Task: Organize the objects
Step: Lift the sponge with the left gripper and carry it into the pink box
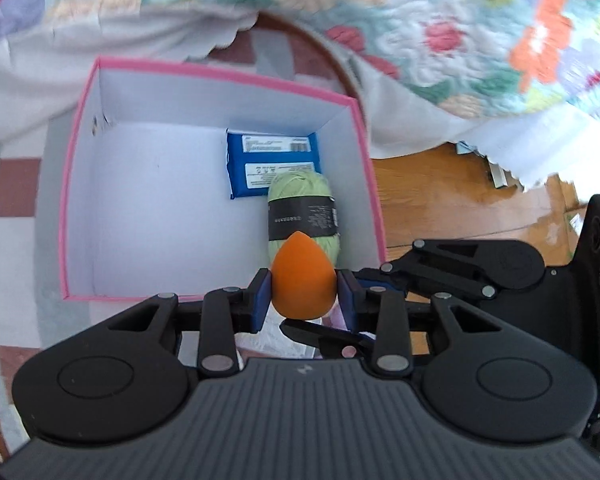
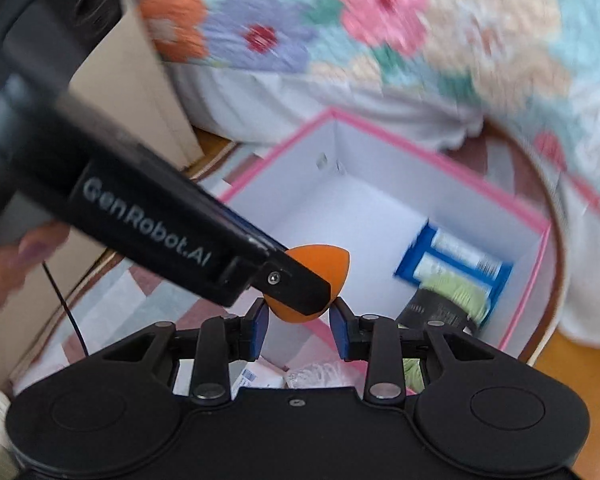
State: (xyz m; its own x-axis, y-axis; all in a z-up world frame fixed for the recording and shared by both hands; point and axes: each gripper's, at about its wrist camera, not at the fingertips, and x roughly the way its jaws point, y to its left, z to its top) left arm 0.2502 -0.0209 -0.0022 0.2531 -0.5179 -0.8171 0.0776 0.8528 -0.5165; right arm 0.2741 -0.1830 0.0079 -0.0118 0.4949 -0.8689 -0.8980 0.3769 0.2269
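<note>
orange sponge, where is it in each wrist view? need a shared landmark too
Left wrist view: orange sponge low centre, between the left hand-held gripper's pads.
Right wrist view: orange sponge centre, partly behind the left hand-held gripper's finger.
Shared landmark: pink-rimmed white box holding the blue packet and green yarn.

Floral quilt (image 2: 380, 32): motion-blurred. Blue packet (image 2: 456, 264): print unreadable. Yarn ball (image 2: 456, 300) (half hidden behind gripper linkage).
</note>
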